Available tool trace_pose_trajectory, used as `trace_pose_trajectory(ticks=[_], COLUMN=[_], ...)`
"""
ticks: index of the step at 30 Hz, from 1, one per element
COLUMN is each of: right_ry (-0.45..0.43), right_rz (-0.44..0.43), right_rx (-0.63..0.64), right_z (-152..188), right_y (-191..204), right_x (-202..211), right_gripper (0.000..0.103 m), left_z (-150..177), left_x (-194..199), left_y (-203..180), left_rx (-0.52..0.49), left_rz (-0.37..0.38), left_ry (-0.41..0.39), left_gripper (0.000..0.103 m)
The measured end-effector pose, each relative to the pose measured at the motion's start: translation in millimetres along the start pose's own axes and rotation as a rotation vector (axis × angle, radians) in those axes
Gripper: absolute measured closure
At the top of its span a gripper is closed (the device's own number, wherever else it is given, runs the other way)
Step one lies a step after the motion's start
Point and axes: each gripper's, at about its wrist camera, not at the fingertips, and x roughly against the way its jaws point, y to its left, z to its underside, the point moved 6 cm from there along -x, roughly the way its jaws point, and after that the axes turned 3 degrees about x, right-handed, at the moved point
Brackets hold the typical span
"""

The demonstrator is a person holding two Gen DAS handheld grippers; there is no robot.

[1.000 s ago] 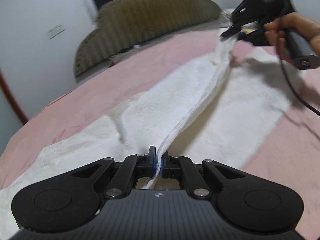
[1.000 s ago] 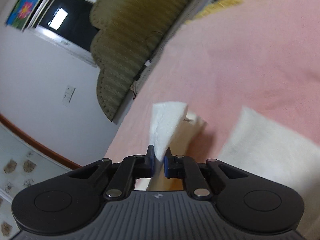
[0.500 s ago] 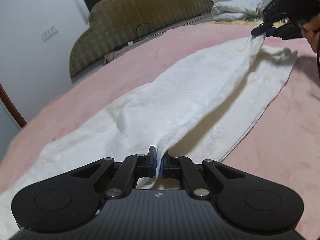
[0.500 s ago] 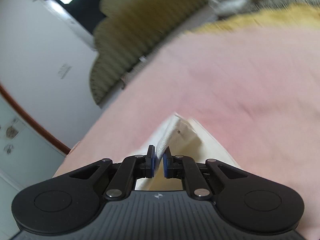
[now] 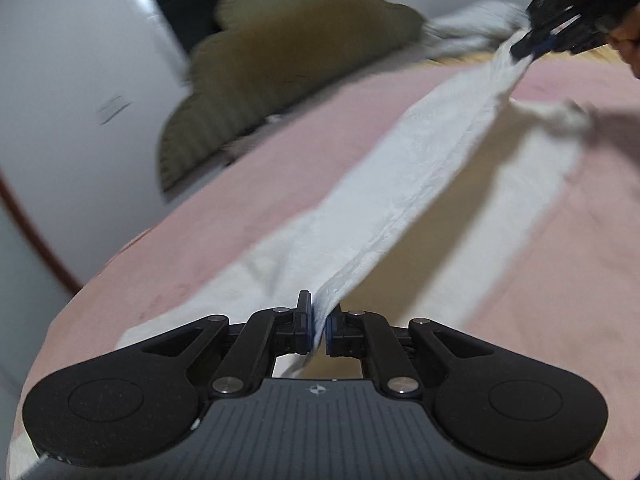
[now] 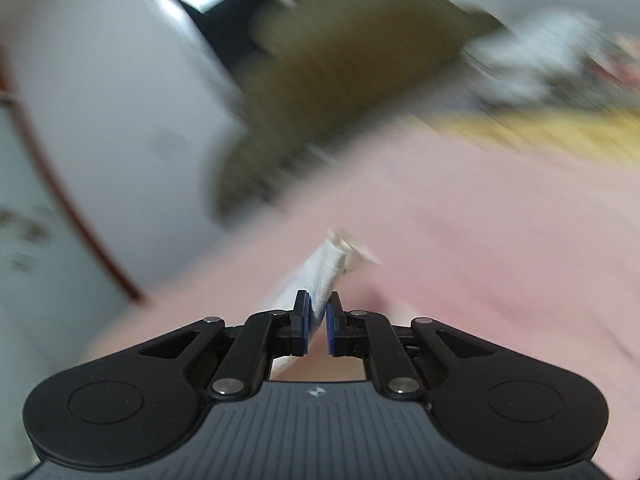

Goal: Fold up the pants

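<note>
You are holding the white pants (image 5: 420,168) stretched between your two tools over the pink bedspread (image 5: 560,280). Your left gripper (image 5: 319,330) is pinching one end of the lifted edge; its jaws are opening slightly, yet the cloth is sitting between the blue pads and they look to be pressing on it. Your right gripper (image 6: 318,330) is clamped together on the other end, whose short tip is poking out just ahead of its fingers. The rest of the garment is lying on the bedspread below and to either side of the raised fold.

This fabric is looking light, soft and limp, so it is sagging wherever you are not supporting it. I judge the hem or seam edge the best place to grip, taking all layers together.

Both views are blurring. How many layers each pinch is catching is hidden. Your right hand (image 5: 628,40) is cut off at the frame edge, and the olive headboard (image 5: 280,80) ahead is smeared.
</note>
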Motion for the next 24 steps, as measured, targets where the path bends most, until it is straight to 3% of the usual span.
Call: trace_pose_trajectory(ticks=[3,6,11,16,19,22,24], right_ry=[0.069,0.055,0.008,0.053,0.092,0.109,0.082], right_rz=[0.024,-0.001,-0.006,0.030,0.036,0.045,0.097], right_rx=[-0.150,-0.196,-0.104,-0.123,-0.106,-0.104,-0.091], right_z=[41.4,55.3,46.2,45.7,54.2,48.6,41.7], right_y=[-46.4,-58.9,-47.1,-50.1,-54.2,-53.8,-54.3], right_x=[2.0,12.4,31.4,18.1,15.0,20.6,29.7], right_gripper=[0.094,0.094,0.094,0.094,0.095,0.088,0.078], left_z=[14.5,13.5,10.0,24.6,29.7,27.2,24.9], left_x=[-0.1,3.3,8.6,9.2,5.0,2.5,4.5], left_y=[-15.1,-5.3,-0.2,-14.8,-15.6,-10.9,-7.3], left_rx=[-0.076,-0.047,-0.042,-0.141,-0.149,-0.124,-0.110], left_rz=[-0.007,0.003,0.011,0.019,0.028,0.049,0.049], left_ry=[0.001,-0.010,-0.032,-0.033,-0.024,-0.008,0.001], left_gripper=[0.093,0.094,0.094,0.094,0.094,0.092,0.086])
